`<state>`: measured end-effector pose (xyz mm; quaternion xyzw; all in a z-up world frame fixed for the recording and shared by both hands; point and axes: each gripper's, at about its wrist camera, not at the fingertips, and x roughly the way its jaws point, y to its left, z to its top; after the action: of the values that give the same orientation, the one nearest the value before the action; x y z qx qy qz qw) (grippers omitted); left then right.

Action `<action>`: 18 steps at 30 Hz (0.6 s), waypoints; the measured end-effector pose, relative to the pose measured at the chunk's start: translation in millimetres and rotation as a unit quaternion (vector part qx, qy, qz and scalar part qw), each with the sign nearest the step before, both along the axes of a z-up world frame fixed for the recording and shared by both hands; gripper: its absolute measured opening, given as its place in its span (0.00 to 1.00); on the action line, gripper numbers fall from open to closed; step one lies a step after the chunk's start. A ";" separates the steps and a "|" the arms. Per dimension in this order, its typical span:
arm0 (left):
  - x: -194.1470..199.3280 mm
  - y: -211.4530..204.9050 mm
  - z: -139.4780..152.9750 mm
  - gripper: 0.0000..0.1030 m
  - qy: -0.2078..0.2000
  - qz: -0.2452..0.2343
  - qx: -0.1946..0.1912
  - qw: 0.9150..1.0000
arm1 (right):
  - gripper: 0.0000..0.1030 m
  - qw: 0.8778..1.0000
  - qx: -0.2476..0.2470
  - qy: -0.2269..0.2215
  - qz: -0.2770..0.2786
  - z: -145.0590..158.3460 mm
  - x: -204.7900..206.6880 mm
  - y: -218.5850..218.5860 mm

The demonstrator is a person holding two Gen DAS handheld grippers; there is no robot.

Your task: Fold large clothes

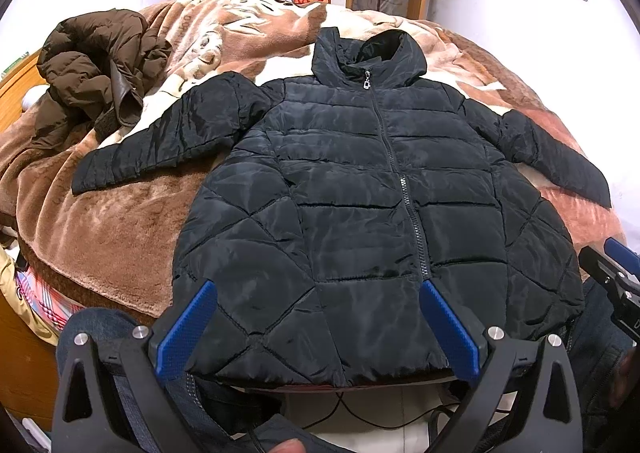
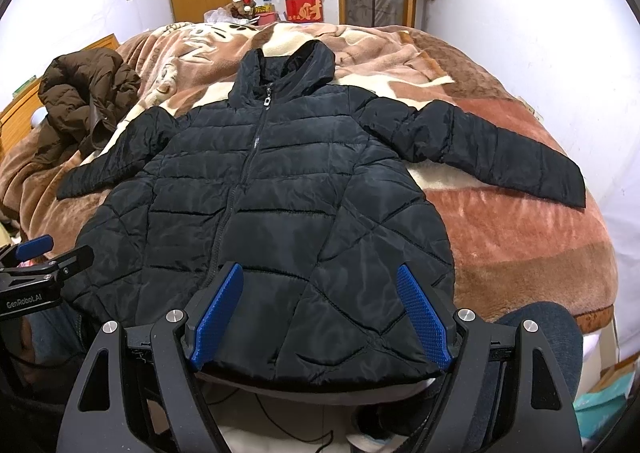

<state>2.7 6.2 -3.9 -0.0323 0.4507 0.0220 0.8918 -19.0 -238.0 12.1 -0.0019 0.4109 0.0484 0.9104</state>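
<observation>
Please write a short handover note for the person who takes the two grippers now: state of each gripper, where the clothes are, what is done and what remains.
Left gripper: open, empty, above the hem of the black jacket.
Right gripper: open, empty, above the same hem, further to the right.
Black jacket: flat on the blanket, front up, zipped, both sleeves spread out, hood at the far end.
Brown jacket: crumpled at the far left of the bed.
Done: black jacket laid out. No fold yet.
Left: fold the sleeves in, fold the body; the brown jacket probably follows.

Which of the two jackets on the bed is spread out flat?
The black puffer jacket, zipped, sleeves out; the brown jacket lies crumpled beside it.
</observation>
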 end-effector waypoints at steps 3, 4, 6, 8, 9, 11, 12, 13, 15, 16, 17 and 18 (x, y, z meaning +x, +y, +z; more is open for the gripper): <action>-0.2 0.0 0.2 1.00 0.000 0.000 0.000 1.000 | 0.77 1.000 0.001 0.001 0.000 -0.3 0.4 -0.5; -0.2 -0.3 0.1 1.00 0.000 -0.001 0.000 1.000 | 0.77 1.000 0.001 0.001 0.000 -0.1 0.2 -0.2; 0.1 -0.6 0.1 1.00 0.001 0.000 0.001 1.000 | 0.77 1.000 0.000 0.002 0.000 -0.5 1.0 0.3; 0.6 1.6 0.3 1.00 0.002 0.000 -0.001 1.000 | 0.77 1.000 0.000 0.003 0.000 -1.3 1.4 0.3; 0.7 2.4 0.6 1.00 0.002 0.000 0.000 1.000 | 0.77 1.000 0.000 0.003 0.000 -1.5 1.4 0.3; 1.5 4.5 1.5 1.00 0.002 -0.001 0.000 1.000 | 0.77 1.000 0.000 0.003 0.000 -1.6 1.2 0.3; 1.6 5.2 2.0 1.00 0.002 -0.001 0.000 1.000 | 0.77 1.000 0.000 0.002 0.000 -1.7 1.2 0.2; 1.7 5.3 1.9 1.00 0.002 -0.001 0.001 1.000 | 0.77 1.000 0.000 0.003 0.000 -1.5 1.5 0.0; 1.8 4.9 1.9 1.00 0.003 -0.001 0.001 1.000 | 0.77 1.000 0.000 0.003 0.000 -1.2 1.5 -0.1; 1.8 5.1 2.0 1.00 0.002 -0.001 0.001 1.000 | 0.77 1.000 0.000 0.003 0.000 -1.1 1.4 0.0; 1.9 3.5 1.6 1.00 0.003 -0.001 0.001 1.000 | 0.77 1.000 0.000 0.002 0.000 -1.1 1.5 0.0; 2.2 4.4 1.7 1.00 0.003 0.000 0.001 1.000 | 0.77 1.000 0.000 0.003 0.000 -1.4 1.7 0.0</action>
<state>4.9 10.6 -2.1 -0.0310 0.4531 0.0222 0.8906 -17.3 -238.0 10.7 -0.0017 0.4138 0.0485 0.9091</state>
